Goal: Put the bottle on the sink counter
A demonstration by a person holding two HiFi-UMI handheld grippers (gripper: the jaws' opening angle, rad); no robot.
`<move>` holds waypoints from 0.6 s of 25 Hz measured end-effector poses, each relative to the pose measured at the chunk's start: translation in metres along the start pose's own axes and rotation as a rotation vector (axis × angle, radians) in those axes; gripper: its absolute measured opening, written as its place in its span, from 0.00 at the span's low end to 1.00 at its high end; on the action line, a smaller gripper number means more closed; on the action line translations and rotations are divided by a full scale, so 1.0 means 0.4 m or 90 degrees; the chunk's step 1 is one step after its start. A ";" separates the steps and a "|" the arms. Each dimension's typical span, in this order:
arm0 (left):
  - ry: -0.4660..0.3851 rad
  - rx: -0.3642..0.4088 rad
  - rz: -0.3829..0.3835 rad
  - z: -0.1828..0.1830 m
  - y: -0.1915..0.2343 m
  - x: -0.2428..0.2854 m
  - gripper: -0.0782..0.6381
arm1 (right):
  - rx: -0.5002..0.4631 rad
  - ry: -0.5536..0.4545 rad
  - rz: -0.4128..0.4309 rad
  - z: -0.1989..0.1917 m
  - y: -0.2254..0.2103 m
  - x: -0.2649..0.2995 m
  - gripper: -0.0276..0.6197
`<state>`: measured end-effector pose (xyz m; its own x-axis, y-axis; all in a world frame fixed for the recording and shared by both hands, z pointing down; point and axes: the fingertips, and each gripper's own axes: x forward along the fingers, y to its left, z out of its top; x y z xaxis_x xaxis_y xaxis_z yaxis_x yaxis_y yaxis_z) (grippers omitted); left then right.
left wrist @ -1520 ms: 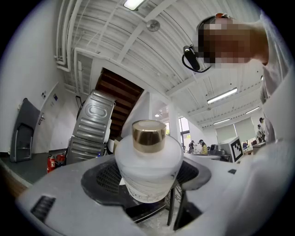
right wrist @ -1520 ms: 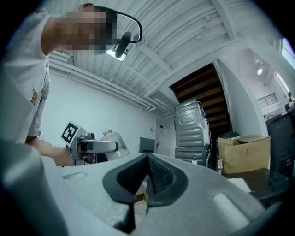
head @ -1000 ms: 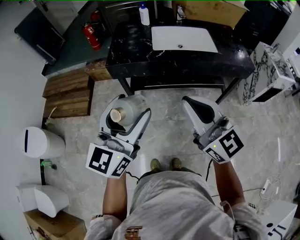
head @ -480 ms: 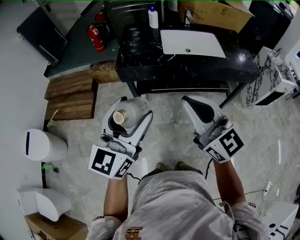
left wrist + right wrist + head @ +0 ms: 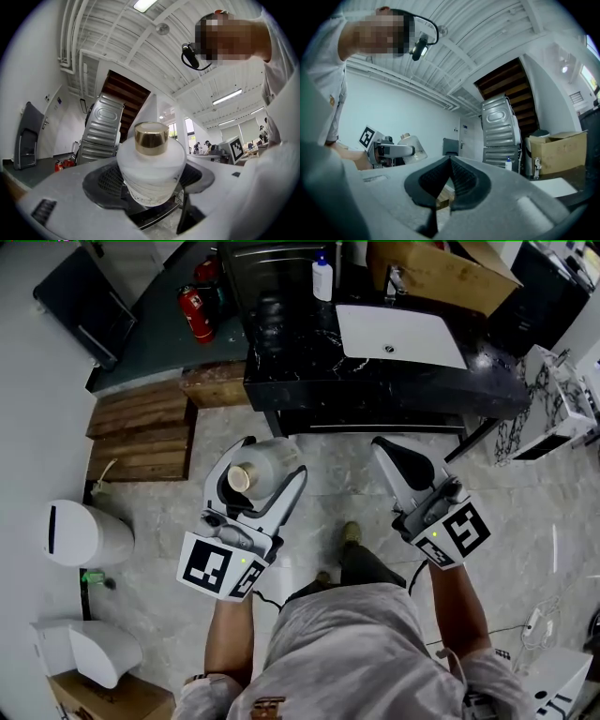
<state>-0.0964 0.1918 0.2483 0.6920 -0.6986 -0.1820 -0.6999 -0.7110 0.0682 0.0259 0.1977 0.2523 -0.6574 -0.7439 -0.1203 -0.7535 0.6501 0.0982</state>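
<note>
My left gripper (image 5: pixel 260 472) is shut on a frosted white bottle (image 5: pixel 256 465) with a gold cap (image 5: pixel 239 478), held upright over the tiled floor. In the left gripper view the bottle (image 5: pixel 151 172) fills the space between the jaws, cap (image 5: pixel 151 137) upward. My right gripper (image 5: pixel 401 462) is shut and holds nothing; its dark pads (image 5: pixel 450 180) meet. The black marble sink counter (image 5: pixel 300 367) with a white basin (image 5: pixel 401 335) lies ahead, apart from both grippers. The right gripper view also catches the bottle (image 5: pixel 411 148) at the left.
A soap dispenser bottle (image 5: pixel 322 277) and a faucet (image 5: pixel 395 279) stand at the counter's back. A cardboard box (image 5: pixel 441 268) sits behind the basin. A red fire extinguisher (image 5: pixel 194 311), wooden steps (image 5: pixel 141 432) and white bins (image 5: pixel 80 532) are at the left.
The counter has shifted right and down in the head view as the person steps forward; one foot is now ahead. Both grippers keep their hold and pose.
</note>
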 end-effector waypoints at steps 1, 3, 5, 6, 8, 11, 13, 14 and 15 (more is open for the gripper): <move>0.001 0.000 0.002 -0.003 0.014 0.010 0.56 | 0.001 -0.001 0.001 -0.005 -0.011 0.013 0.04; 0.005 0.002 0.005 -0.011 0.040 0.034 0.56 | 0.004 -0.002 0.003 -0.015 -0.036 0.040 0.04; 0.006 0.006 0.005 -0.015 0.065 0.065 0.56 | 0.005 -0.005 0.005 -0.022 -0.068 0.070 0.04; 0.007 0.008 0.006 -0.018 0.078 0.082 0.56 | 0.005 -0.008 0.007 -0.025 -0.087 0.087 0.04; 0.010 0.014 0.011 -0.026 0.109 0.121 0.56 | 0.007 -0.012 0.012 -0.034 -0.127 0.124 0.04; 0.018 0.019 0.020 -0.039 0.161 0.193 0.56 | 0.012 -0.013 0.020 -0.049 -0.200 0.181 0.04; 0.022 0.019 0.027 -0.046 0.196 0.245 0.56 | 0.014 -0.014 0.025 -0.056 -0.253 0.218 0.04; 0.024 0.020 0.031 -0.049 0.212 0.271 0.56 | 0.014 -0.014 0.028 -0.059 -0.279 0.236 0.04; 0.027 0.021 0.034 -0.052 0.228 0.297 0.56 | 0.015 -0.015 0.031 -0.062 -0.306 0.254 0.04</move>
<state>-0.0744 0.0423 0.2535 0.6595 -0.7390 -0.1379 -0.7412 -0.6698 0.0447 0.0511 0.0386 0.2525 -0.6928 -0.7077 -0.1384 -0.7201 0.6892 0.0807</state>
